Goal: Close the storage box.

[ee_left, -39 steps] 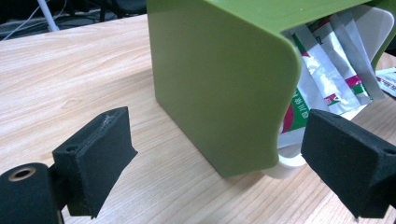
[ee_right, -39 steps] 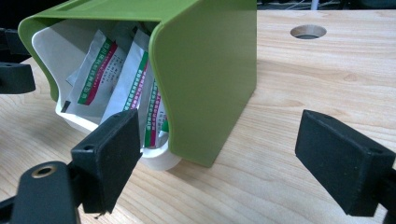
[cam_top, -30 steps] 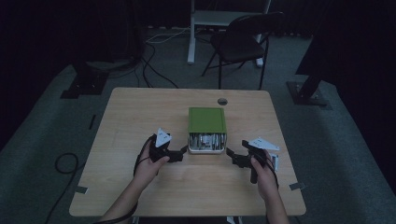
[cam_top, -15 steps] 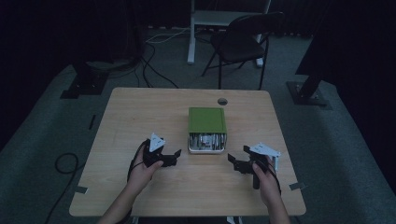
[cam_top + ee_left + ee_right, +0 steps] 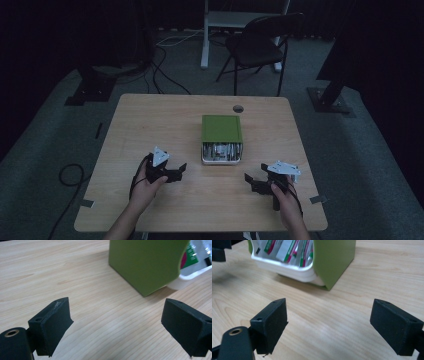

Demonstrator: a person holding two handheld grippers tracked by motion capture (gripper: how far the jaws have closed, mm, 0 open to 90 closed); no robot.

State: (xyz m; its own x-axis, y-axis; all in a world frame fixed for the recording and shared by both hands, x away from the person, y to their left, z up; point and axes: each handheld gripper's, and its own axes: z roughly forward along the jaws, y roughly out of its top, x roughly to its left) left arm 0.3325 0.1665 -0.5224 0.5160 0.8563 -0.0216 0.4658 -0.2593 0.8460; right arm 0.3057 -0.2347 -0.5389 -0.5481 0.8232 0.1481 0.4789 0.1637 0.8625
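Both grippers, left gripper (image 5: 181, 169) and right gripper (image 5: 248, 179), have drawn back toward the frame's lower edge, jaws apart and empty. Beyond them the green box (image 5: 221, 128) sits mid-table, its white tray (image 5: 221, 160) of packets exposed, so they look to be disengaging.

Both hands are carrying black grippers: the left gripper (image 5: 181, 169) and the right gripper (image 5: 248, 179) are each showing blocky jaws, a grey triangular plate at twelve o'clock, and a trailing black cable.

left gripper (image 5: 176, 171) agape; right gripper (image 5: 254, 182) agape
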